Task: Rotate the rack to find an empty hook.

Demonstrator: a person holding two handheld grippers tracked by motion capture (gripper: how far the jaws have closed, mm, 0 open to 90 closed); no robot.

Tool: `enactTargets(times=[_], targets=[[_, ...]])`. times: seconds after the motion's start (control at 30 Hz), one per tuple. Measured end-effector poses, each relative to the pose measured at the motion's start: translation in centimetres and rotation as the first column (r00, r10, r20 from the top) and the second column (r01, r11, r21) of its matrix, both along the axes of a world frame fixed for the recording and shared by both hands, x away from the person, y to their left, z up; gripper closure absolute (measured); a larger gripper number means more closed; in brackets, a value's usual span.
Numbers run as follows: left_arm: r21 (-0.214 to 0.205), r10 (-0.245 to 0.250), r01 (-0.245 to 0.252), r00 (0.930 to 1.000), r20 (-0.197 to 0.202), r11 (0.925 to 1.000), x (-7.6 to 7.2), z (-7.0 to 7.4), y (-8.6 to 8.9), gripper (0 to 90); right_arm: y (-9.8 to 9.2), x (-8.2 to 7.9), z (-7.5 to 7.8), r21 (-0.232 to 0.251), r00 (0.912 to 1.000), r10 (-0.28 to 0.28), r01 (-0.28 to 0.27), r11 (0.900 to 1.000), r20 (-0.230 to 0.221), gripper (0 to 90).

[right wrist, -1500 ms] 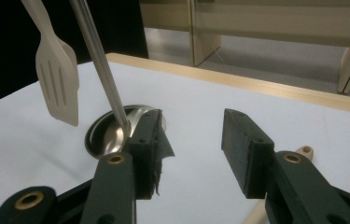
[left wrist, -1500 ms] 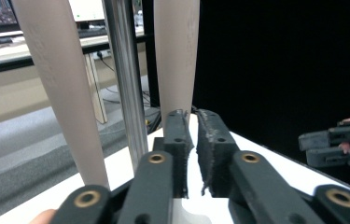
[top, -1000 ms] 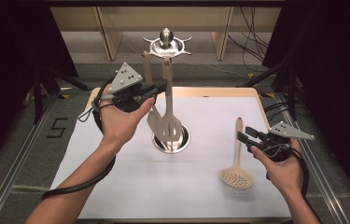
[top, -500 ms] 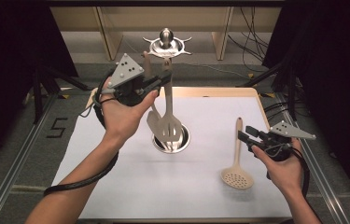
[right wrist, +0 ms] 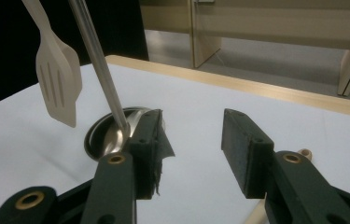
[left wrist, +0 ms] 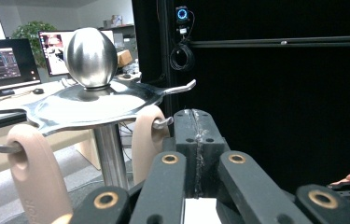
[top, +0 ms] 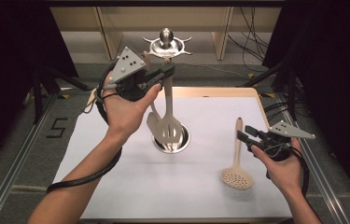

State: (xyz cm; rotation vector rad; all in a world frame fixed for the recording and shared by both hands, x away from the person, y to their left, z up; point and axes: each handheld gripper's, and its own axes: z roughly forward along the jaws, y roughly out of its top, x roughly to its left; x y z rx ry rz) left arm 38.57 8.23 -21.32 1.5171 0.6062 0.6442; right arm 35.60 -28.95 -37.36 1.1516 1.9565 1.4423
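A steel utensil stand [top: 165, 42] rises from a round base [top: 182, 140] at the table's middle. A beige slotted spatula [top: 169, 126] and a second beige utensil [top: 153, 123] hang from its hooks. My left gripper [top: 169, 71] is held high beside the hanging handles, jaws shut. In the left gripper view the shut gripper [left wrist: 196, 135] has a hooked beige handle [left wrist: 145, 140] just behind it. A beige skimmer [top: 237, 175] lies on the table at the right. My right gripper [top: 243, 133] stands open by its handle; nothing lies between the pads of that gripper [right wrist: 193, 149].
A white mat [top: 140, 186] covers the wooden table. A wooden shelf frame [top: 224, 28] stands behind it, and cables lie on the floor at the back right. Metal rails [top: 18, 154] run along both table sides. In the left gripper view, monitors [left wrist: 4, 60] sit far off.
My left gripper has risen a little and edged closer to the top of the hanging handles. The right hand and the skimmer have not moved.
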Motion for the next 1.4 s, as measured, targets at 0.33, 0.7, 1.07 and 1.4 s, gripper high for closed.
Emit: enactTargets(times=[0.33,0.7,1.07,1.4], targets=[[0.009,0.01,-0.01,0.9999,0.012,0.9999,0.1,0.3,-0.3,89.5,0.0,0.0,0.0,0.003,1.0,0.0,0.0,1.0,0.002,58.7],[0.024,0.016,-0.017,0.9996,0.025,0.9996,0.1,0.4,-0.3,89.6,-0.2,0.0,0.0,0.007,0.9999,-0.01,0.01,0.9999,0.009,58.8],[0.015,0.038,-0.038,0.999,0.024,0.9991,0.0,0.3,0.6,89.6,-0.4,-0.1,0.0,0.011,0.9997,-0.02,0.02,0.9997,-0.015,59.2],[-0.004,0.064,-0.064,0.9979,0.014,0.998,0.2,0.2,2.0,89.6,-0.5,-0.1,0.0,0.01,0.9997,-0.022,0.022,0.9997,-0.014,59.6]])
